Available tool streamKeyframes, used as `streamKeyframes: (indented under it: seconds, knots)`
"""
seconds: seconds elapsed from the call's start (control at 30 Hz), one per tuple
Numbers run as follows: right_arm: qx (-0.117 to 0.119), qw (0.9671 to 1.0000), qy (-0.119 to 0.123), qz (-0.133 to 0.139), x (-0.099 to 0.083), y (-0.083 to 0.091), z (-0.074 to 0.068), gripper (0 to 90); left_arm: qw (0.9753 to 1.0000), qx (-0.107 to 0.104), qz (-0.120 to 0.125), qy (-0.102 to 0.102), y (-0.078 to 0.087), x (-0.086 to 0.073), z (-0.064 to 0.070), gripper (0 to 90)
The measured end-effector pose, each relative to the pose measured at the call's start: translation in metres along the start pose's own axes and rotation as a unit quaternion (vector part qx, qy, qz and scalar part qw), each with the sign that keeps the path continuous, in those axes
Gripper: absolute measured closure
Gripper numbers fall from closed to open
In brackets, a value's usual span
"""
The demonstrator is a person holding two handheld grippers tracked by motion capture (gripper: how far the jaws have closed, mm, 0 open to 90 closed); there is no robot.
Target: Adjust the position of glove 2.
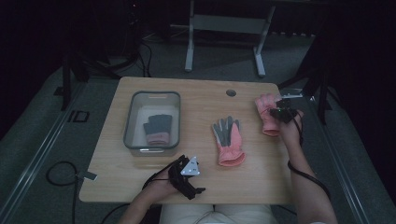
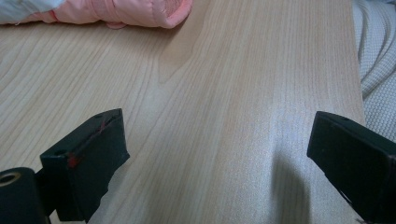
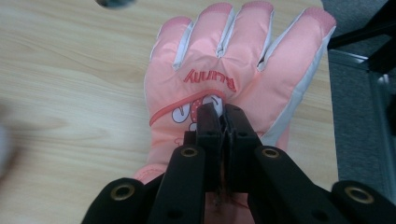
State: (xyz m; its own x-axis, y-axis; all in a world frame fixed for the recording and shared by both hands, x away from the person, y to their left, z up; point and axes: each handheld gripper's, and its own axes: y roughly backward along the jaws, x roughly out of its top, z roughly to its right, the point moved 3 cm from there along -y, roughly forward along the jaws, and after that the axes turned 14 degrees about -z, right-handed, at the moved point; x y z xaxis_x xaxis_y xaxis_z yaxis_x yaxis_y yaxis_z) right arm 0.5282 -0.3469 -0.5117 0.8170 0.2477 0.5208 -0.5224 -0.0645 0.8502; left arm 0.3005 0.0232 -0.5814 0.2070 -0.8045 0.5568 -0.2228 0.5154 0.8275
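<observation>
While the right gripper [image 3: 223,109] pinches the back of a pink glove [image 3: 233,70] at the table's [image 1: 187,84] far right edge, its jaws pressed together on the fabric, the left gripper [image 1: 187,175] rests near the front edge with jaws wide apart over bare wood. One dark-palmed glove [image 1: 158,128] already lies in the grey bin [image 1: 130,112]; a second pink glove [image 1: 228,140] lies palm-up at mid-table. Judged from this layout, one glove is stowed and two are left, the gripped one likely next.
</observation>
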Motion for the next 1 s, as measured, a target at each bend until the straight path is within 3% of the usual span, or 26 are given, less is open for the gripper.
streamKeyframes:
  seconds: [0.07, 0.1, 0.13, 0.23, 0.27, 0.37, 0.47, 0.6, 0.77, 0.83, 1.0]
  knots:
    - [-0.003, 1.0, 0.0, 0.009, -0.005, 0.013, -0.005, 86.5, 1.0, 0.0, 0.001, 0.001, 0.0, 0.0, 0.0, 4.1]
    - [-0.003, 0.9999, -0.003, 0.016, -0.01, 0.028, -0.012, 86.4, 1.0, 0.0, 0.001, 0.001, 0.0, 0.0, 0.0, 4.1]
    - [-0.003, 0.9999, -0.003, 0.016, -0.01, 0.028, -0.012, 86.4, 1.0, 0.0, 0.002, 0.002, 0.0, 0.0, 0.0, 4.1]
    - [-0.006, 0.9995, -0.001, 0.029, -0.02, 0.049, -0.02, 86.4, 1.0, 0.002, 0.004, 0.004, 0.001, 0.0, 0.0, 4.1]
    - [-0.002, 0.9993, -0.01, 0.036, -0.027, 0.06, -0.022, 86.4, 1.0, 0.003, 0.004, 0.003, 0.001, 0.001, 0.0, 4.0]
    - [-0.002, 0.9992, -0.011, 0.037, -0.031, 0.066, -0.024, 86.4, 1.0, 0.003, 0.001, 0.001, 0.0, 0.0, 0.001, 4.1]
    - [-0.004, 0.9988, -0.015, 0.046, -0.052, 0.089, -0.032, 86.4, 1.0, 0.001, 0.004, 0.0, 0.0, 0.0, 0.0, 4.0]
    - [-0.003, 0.9987, -0.014, 0.049, -0.066, 0.097, -0.037, 86.4, 1.0, 0.001, 0.004, -0.002, 0.0, 0.0, 0.0, 4.0]
    - [0.0, 0.9987, -0.032, 0.041, -0.089, 0.097, -0.041, 86.3, 1.0, 0.0, 0.006, 0.001, 0.0, 0.0, 0.0, 4.0]
    - [0.011, 0.9982, -0.044, 0.038, -0.097, 0.093, -0.042, 86.3, 1.0, 0.001, 0.004, 0.0, 0.0, 0.0, 0.0, 4.1]
    - [0.011, 0.9991, -0.04, 0.014, -0.108, 0.069, -0.047, 86.1, 1.0, 0.0, 0.004, 0.003, 0.001, -0.001, 0.0, 4.1]
